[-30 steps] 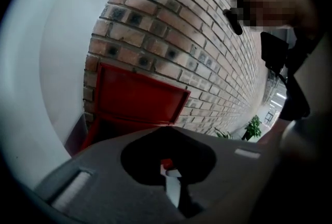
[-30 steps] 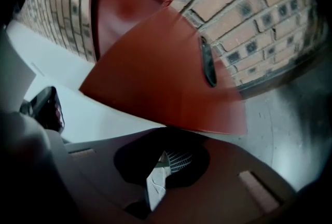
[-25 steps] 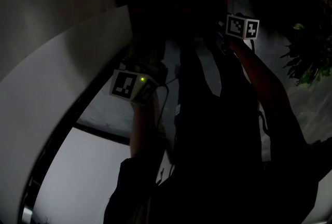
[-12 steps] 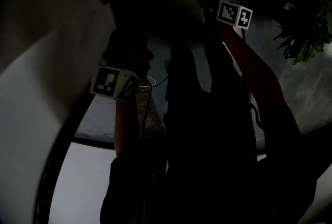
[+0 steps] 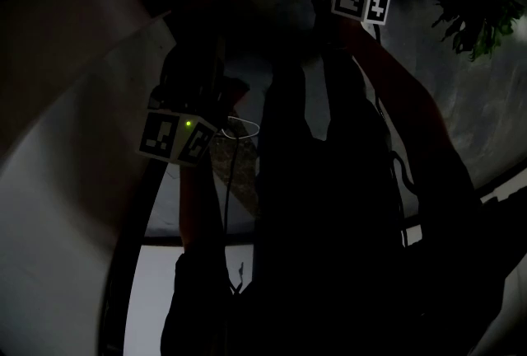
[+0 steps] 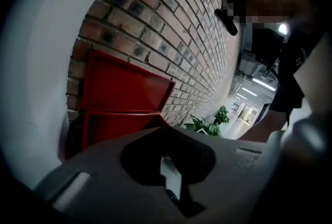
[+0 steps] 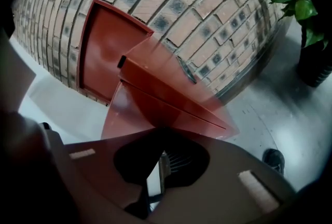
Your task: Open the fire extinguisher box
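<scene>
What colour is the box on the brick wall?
Red. The box shows best in the right gripper view.

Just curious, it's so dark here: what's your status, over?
Left gripper shut, empty; right gripper shut, empty. Box on brick wall, looks partly open. Plant off to the side, nothing blocking.

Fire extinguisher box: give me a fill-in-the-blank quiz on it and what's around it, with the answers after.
1. The box is painted ___.
2. It is mounted on a ___ wall.
3. The plant near that wall has ___ leaves.
4. The left gripper is ___, with nothing between its jaws.

Missing words: red; brick; green; shut.
</scene>
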Available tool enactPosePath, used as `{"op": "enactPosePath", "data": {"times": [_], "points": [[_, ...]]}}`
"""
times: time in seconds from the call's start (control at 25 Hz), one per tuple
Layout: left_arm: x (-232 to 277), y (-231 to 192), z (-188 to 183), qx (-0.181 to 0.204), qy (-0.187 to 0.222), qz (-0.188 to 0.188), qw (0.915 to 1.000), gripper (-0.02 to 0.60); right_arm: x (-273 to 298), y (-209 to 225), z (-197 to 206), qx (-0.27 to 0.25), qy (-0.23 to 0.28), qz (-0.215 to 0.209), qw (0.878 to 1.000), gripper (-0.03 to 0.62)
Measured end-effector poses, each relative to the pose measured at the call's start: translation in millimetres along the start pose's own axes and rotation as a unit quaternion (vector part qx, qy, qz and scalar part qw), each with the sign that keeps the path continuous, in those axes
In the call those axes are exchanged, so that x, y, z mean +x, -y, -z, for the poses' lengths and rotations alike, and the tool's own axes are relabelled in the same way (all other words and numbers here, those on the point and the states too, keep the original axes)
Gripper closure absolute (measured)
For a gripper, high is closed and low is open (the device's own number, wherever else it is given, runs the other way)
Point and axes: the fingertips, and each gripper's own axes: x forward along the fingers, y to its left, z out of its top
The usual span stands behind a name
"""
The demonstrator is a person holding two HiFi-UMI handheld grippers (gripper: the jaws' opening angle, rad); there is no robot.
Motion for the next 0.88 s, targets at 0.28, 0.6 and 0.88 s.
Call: {"op": "enactPosePath", "data": {"times": [0.28, 0.6, 0.88], "points": [[-1, 0, 1, 0.010, -0.009, 0.032, 0.9994, 0.581, -2, 0, -3, -0.017, 0.012, 0.018, 1.000, 0.595], [-6, 4, 2, 0.001, -0.007, 0.034, 0.9994, 0.581, -2, -1, -2, -0.026, 0.010, 0.032, 0.999, 0.594], [-16, -1, 10, -0.005, -0.007, 0.019, 0.9998, 0.580, 0, 1, -1, -0.022, 0.006, 0.035, 0.999, 0.594]]}}
